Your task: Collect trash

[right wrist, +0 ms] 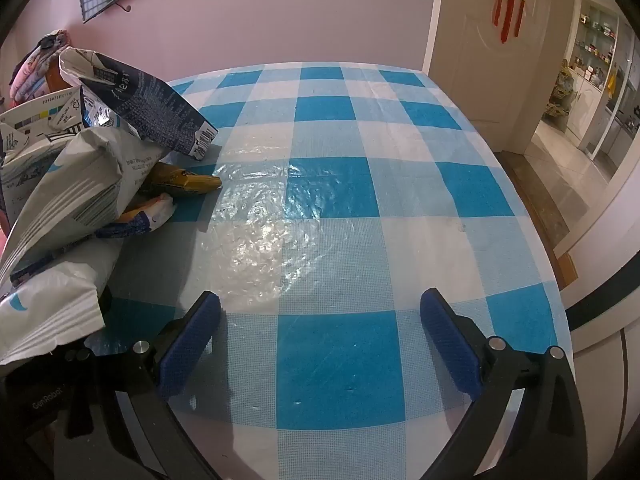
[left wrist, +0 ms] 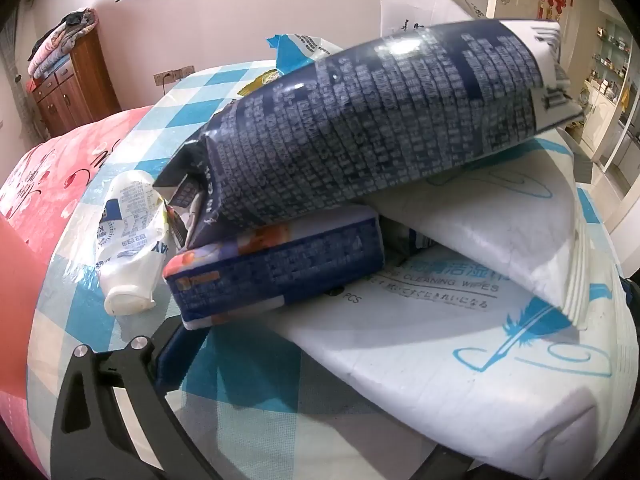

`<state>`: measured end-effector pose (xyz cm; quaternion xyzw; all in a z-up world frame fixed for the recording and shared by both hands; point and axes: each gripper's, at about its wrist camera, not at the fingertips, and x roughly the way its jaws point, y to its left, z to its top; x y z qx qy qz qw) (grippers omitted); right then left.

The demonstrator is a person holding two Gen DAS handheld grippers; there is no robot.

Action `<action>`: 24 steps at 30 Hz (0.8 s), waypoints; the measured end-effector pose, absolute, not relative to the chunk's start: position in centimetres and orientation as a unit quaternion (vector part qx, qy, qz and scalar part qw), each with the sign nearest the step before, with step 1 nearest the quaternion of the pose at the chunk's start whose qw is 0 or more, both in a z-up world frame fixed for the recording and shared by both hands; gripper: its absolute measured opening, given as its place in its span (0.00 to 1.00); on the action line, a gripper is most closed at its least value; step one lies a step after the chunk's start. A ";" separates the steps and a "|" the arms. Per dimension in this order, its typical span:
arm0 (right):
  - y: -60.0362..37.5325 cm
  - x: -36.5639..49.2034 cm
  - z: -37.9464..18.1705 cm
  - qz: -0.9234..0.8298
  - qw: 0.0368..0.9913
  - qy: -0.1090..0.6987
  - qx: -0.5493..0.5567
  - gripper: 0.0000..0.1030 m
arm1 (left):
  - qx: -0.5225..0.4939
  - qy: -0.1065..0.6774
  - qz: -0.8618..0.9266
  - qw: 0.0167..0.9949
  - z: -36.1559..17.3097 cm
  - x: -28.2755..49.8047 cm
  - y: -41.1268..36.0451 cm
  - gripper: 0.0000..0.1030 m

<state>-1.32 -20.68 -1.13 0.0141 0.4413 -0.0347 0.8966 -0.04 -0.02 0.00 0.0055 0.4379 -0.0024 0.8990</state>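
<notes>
A pile of trash fills the left wrist view on the blue checked tablecloth (left wrist: 208, 92). A dark navy printed bag (left wrist: 360, 120) lies on top, over a blue pack (left wrist: 280, 268) and a white wipes pack (left wrist: 480, 352). A crumpled white bottle (left wrist: 128, 240) lies to the left. My left gripper (left wrist: 384, 332) is open. Its left pad (left wrist: 176, 356) sits under the blue pack's corner, and the wipes pack hides the right finger. In the right wrist view, my right gripper (right wrist: 320, 300) is open over bare cloth. There the navy bag (right wrist: 152, 116), a yellow wrapper (right wrist: 188, 182) and a grey-white bag (right wrist: 72, 184) lie to its left.
The table edge (right wrist: 532, 216) curves down the right, with a door (right wrist: 472, 60) and an open doorway (right wrist: 580, 120) beyond. A red bedspread (left wrist: 60, 168) and a wooden cabinet (left wrist: 72, 80) stand left of the table. A white carton (left wrist: 420, 4) rises behind the pile.
</notes>
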 end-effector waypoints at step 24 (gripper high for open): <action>-20.3 -11.3 0.2 -0.023 0.898 0.438 0.035 0.95 | 0.044 0.430 -0.033 0.901 2.5 -7.6 1.6 0.96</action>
